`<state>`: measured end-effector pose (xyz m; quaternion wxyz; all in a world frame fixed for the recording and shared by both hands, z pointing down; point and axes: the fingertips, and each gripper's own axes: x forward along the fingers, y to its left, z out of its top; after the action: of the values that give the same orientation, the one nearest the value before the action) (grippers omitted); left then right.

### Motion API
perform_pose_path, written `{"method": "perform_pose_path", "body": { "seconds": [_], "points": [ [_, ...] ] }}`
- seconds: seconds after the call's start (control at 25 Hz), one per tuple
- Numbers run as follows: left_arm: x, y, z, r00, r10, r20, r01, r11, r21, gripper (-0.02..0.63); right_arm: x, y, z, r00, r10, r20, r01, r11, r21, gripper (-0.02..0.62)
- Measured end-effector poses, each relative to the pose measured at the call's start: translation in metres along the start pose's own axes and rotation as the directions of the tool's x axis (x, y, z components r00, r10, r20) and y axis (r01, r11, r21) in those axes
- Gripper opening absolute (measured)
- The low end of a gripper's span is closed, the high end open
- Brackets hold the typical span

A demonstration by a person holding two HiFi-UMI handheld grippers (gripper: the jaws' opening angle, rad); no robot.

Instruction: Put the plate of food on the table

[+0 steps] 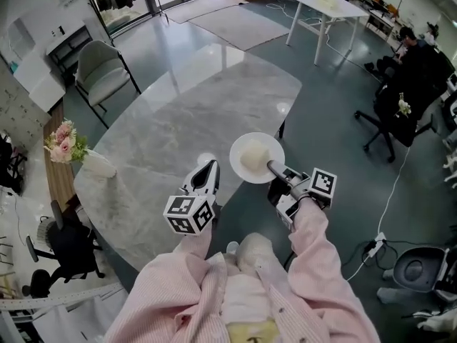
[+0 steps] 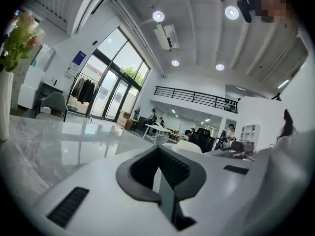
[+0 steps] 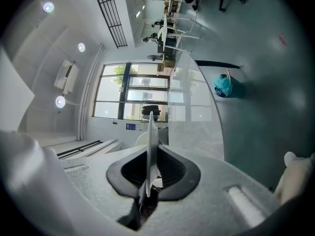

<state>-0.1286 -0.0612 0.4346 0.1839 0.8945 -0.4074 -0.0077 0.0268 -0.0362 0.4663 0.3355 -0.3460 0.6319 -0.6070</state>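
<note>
While plate [image 1: 251, 156] straddles table [image 1: 193, 113] edge — R tool [image 1: 272, 167] clamped on rim, L tool [image 1: 211, 168] closed.

White plate [image 1: 256, 157] aloft over table [image 1: 178, 120] edge

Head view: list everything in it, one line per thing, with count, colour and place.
round plate of pale food: one, white, at the table's right edge
large marble-look table: one, grey, centre
vase of flowers: one, white with pink blooms, table's left end
metal-framed armchair: one, grey on black, beyond the table, upper left
small rectangular table: one, white, top right
office chairs: at least two, black, right and lower left
floor mats: two, grey, top centre
seated person: one, dark clothes, top right
sleeves: two, pink striped, bottom centre
left tongs: one, white, shut, empty, over the table
right tongs: one, white, shut on the plate's rim
</note>
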Motion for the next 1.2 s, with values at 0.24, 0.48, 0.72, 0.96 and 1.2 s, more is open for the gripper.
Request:
{"method": "perform_pose_path", "body": {
  "seconds": [0.24,0.48,0.72,0.96,1.2],
  "points": [
    [0.036,0.000,0.005,1.000,-0.011,-0.008,0.011,1.000,-0.006,-0.003,0.009,-0.004,0.032,1.000,-0.001,0.016,0.001,1.000,0.013,0.025],
    [0.087,0.011,0.010,0.999,0.007,-0.034,-0.008,1.000,-0.029,-0.003,0.039,-0.012,0.082,1.000,-0.010,0.007,0.010,0.999,0.037,0.025],
    [0.148,0.037,0.012,0.997,0.055,-0.048,-0.058,0.995,-0.077,-0.003,0.085,-0.023,0.138,0.999,-0.028,-0.039,0.029,0.999,0.031,0.025],
    [0.210,0.053,0.011,0.993,0.098,-0.070,-0.106,0.987,-0.117,-0.003,0.126,-0.034,0.192,0.995,-0.035,-0.090,0.038,0.999,0.027,0.025],
    [0.261,0.074,0.010,0.982,0.169,-0.089,-0.182,0.969,-0.167,-0.003,0.165,-0.053,0.237,0.986,-0.062,-0.153,0.061,0.998,-0.008,0.025]
  ]
}}
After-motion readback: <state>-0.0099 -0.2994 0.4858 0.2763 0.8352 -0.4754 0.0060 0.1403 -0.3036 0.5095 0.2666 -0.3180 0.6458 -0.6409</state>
